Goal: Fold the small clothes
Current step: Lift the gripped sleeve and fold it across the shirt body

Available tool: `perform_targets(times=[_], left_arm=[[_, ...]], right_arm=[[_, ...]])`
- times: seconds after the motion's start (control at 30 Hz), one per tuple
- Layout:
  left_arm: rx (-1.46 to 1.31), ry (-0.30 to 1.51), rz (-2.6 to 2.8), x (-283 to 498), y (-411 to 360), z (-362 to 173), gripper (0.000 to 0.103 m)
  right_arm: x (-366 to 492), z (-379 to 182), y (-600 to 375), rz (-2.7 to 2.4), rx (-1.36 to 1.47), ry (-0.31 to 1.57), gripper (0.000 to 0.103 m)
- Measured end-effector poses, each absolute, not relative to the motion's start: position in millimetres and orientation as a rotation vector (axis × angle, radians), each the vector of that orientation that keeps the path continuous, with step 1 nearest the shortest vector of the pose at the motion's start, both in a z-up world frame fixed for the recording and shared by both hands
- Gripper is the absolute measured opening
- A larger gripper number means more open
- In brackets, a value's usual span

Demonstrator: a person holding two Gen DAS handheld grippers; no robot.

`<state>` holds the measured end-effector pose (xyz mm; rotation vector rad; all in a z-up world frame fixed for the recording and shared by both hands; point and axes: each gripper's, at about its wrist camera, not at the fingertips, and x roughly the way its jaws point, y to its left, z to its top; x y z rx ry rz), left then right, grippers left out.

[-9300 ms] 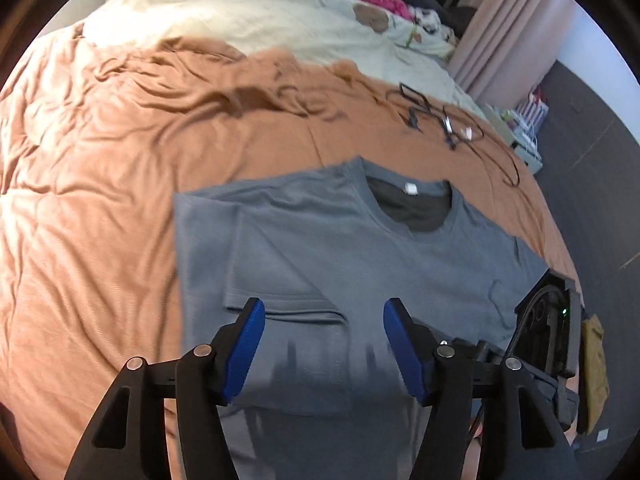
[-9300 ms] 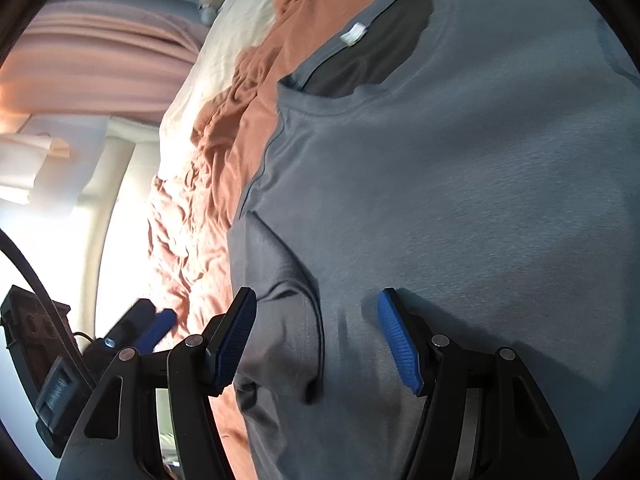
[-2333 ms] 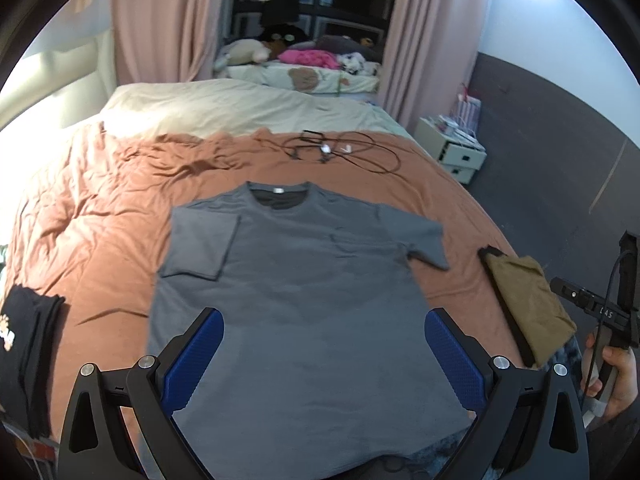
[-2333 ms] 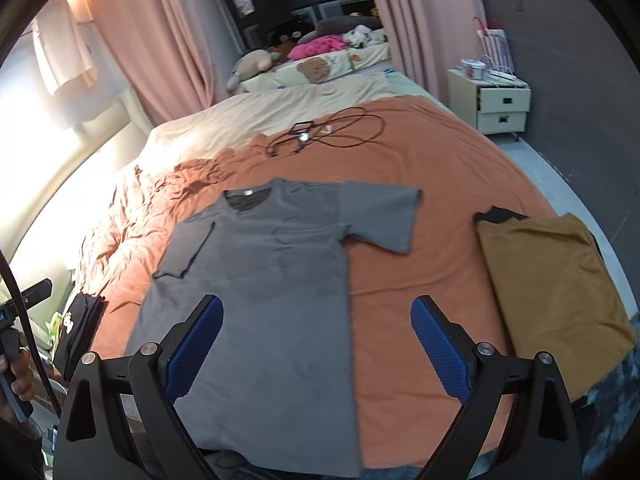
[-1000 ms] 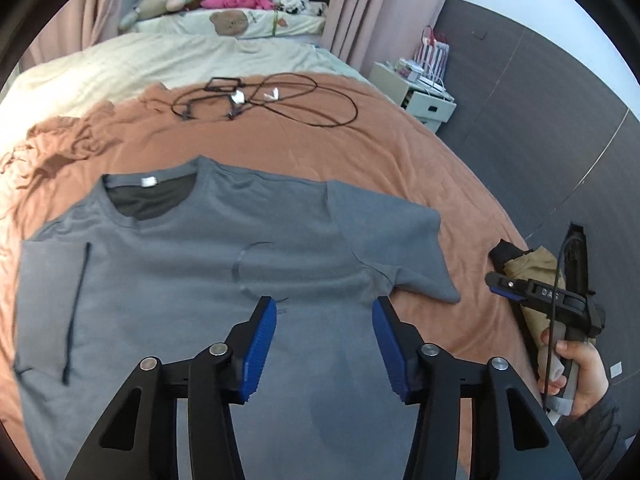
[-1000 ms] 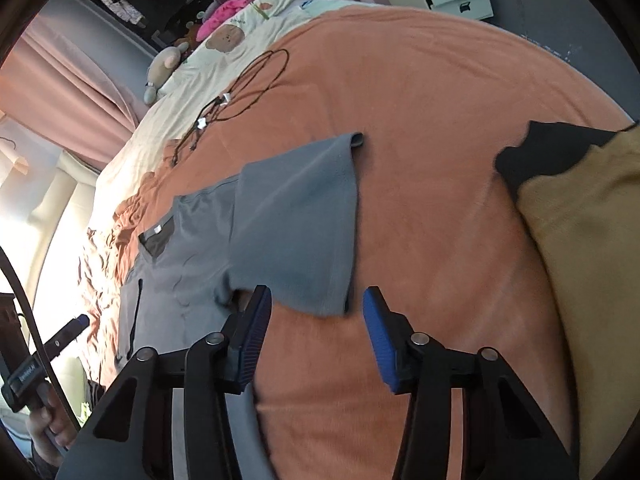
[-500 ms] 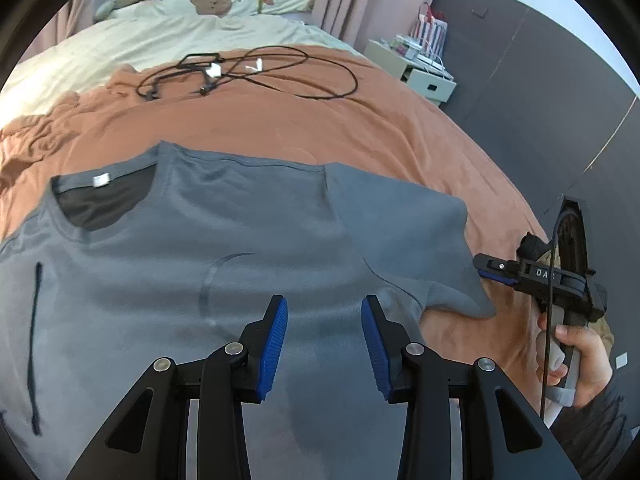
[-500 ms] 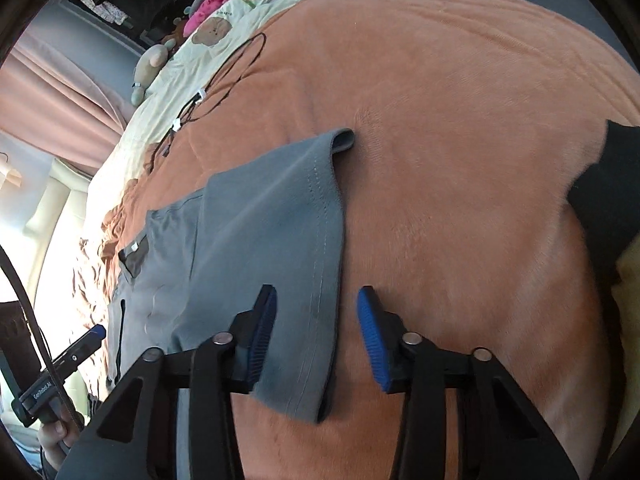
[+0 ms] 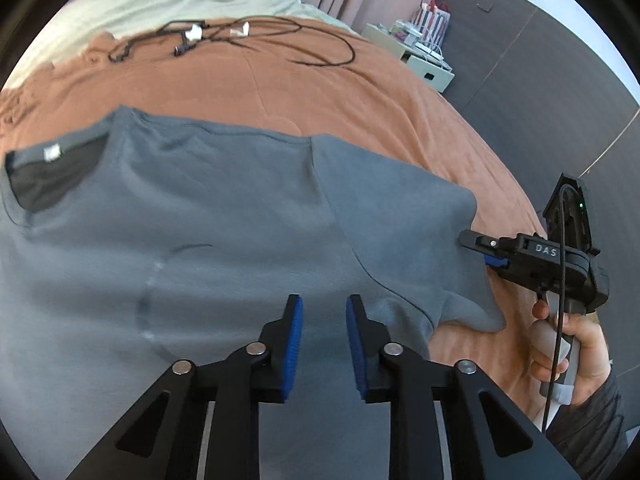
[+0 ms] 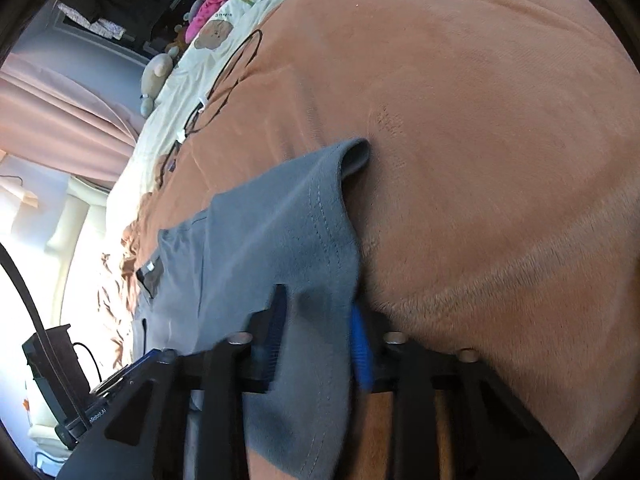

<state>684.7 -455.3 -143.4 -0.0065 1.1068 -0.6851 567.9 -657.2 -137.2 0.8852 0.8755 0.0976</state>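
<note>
Left wrist view
Shirt: grey T-shirt [image 9: 224, 216] spread flat on the orange bedspread [image 9: 320, 92], collar with its white tag at the far left, one short sleeve [image 9: 400, 232] reaching out to the right.
Left gripper [image 9: 322, 320]: blue pads set narrowly apart over the shirt's body near the armpit seam, nothing between them (whether they touch the cloth, I cannot tell).
Right gripper [image 9: 476, 246]: comes in from the right, its tip at the sleeve's outer edge; the cloth rises a little there. From this side I cannot tell how its jaws stand.
Hand [image 9: 568, 344]: wrapped round the right gripper's handle, dark sleeve behind it, near right.
Cables [image 9: 240, 36]: black tangle lying on the bedspread, far from the shirt.
Bedside cabinet [image 9: 424, 60]: pale, far right against the dark wall.

Right wrist view
Sleeve: hem with its double stitching runs down between the two blue pads; the far corner of the hem curls up off the bedspread.
Right gripper [image 10: 316, 340]: narrowed onto the sleeve, cloth filling the gap (blurred, but the pads sit at either face of it).
Left gripper: a dark edge of it shows at the near left.
Curtains [image 10: 52, 120]: pink, far left.
</note>
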Motion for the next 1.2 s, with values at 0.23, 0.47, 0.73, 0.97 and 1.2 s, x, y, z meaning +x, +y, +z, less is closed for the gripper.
perform_targets(times=[0.23,0.47,0.73,0.97,1.2], left_arm=[[-0.016,1.119,-0.725,682.4,-469.0,-153.3,0.022],[-0.050,1.138,-0.752,682.6,-477.7,-159.3,0.022],[-0.078,1.165,-0.783,678.1,-492.4,-170.3,0.022],[-0.108,1.198,-0.810,668.6,-505.0,-180.7,0.022],[-0.148,1.223,-0.826,669.2,-492.9,-181.7,0.022]], right_arm=[[561.6,-92.5,-643.9,0.121,0.795,0.801,0.001],[565.5,-43.4,-622.3,0.159,0.709,0.780,0.001],[574.5,-9.1,-586.2,0.224,0.651,0.784,0.001],[593.6,-1.9,-562.9,0.255,0.635,0.818,0.001],[603.5,-1.3,-543.9,0.279,0.641,0.827,0.001]])
